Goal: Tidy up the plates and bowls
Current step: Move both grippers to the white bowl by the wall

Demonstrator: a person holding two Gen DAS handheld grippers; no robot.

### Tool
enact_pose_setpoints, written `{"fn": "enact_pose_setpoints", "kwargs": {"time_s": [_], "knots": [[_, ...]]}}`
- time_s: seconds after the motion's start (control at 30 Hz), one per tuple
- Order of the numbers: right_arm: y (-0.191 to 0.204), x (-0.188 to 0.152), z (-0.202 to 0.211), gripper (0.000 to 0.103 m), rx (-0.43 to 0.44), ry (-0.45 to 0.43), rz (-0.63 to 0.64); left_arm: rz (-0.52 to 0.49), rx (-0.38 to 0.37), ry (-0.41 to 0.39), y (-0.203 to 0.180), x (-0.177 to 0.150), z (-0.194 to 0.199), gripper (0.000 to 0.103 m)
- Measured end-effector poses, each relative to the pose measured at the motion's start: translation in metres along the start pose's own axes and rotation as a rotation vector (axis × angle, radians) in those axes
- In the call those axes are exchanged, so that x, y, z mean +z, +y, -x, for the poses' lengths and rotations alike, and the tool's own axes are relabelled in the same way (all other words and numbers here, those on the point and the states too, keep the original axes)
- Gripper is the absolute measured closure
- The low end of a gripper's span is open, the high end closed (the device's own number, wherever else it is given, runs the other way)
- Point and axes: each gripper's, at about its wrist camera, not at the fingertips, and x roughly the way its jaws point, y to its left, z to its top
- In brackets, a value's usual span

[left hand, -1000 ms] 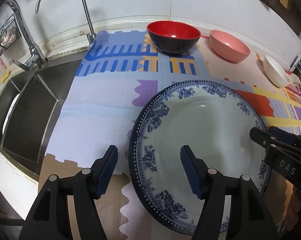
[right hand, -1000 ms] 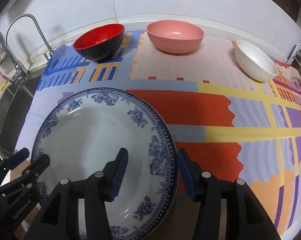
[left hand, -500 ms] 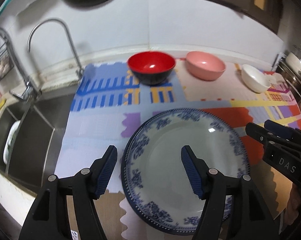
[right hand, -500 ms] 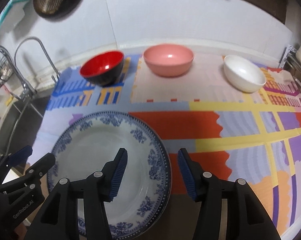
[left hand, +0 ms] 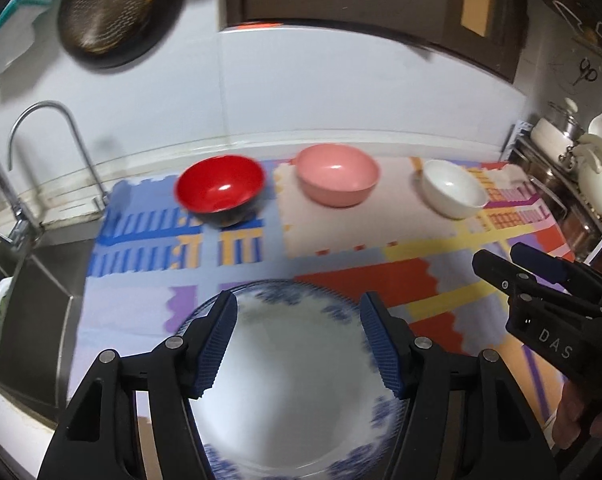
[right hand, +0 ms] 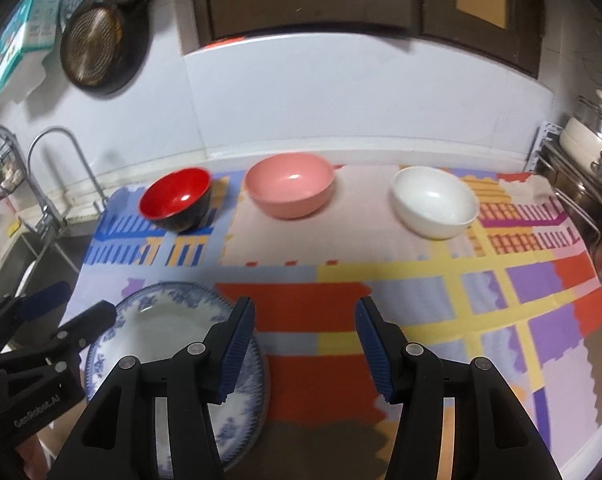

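Both grippers have lifted back from the plate (left hand: 297, 392), which lies near-left on the mat (right hand: 421, 280). The left gripper (left hand: 299, 344) is closing slightly, nothing between its jaws; the right gripper (right hand: 305, 350) is spread, empty. Three bowls wait far: red (right hand: 175, 198), pink (right hand: 289, 190), white (right hand: 435, 206).

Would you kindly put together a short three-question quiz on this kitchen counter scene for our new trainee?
1. How many bowls stand along the back of the mat?
2. True or false: the white bowl is stacked inside the pink bowl.
3. Which bowl is nearest the sink: (a) the red bowl, (b) the pink bowl, (c) the white bowl?

Key:
1. Three.
2. False; they stand apart.
3. (a), the red bowl.
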Motion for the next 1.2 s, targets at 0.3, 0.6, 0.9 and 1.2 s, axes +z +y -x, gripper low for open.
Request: {"fn": "enact_pose_setpoints", "kwargs": {"time_s": [0.3,0.6,0.9,1.2], "knots": [[-0.056,0.018,0.012,0.050,-0.037,-0.045,-0.025,-0.027,-0.078,-0.006,-0.058,0.030,-0.012,0.041],[-0.112,0.033,0.011,0.050,-0.083,-0.066,-0.086,-0.088,-0.082,-0.015,-0.106,0.061,-0.034,0.041],[-0.160,0.050,-0.014,0.050,-0.093,-0.065,-0.129,-0.105,-0.089,0.003,-0.144,0.095,-0.076,0.042],[-0.196,0.065,-0.048,0.050,-0.099,-0.054,-0.171,-0.133,-0.093,0.054,-0.170,0.119,-0.133,0.042]]}}
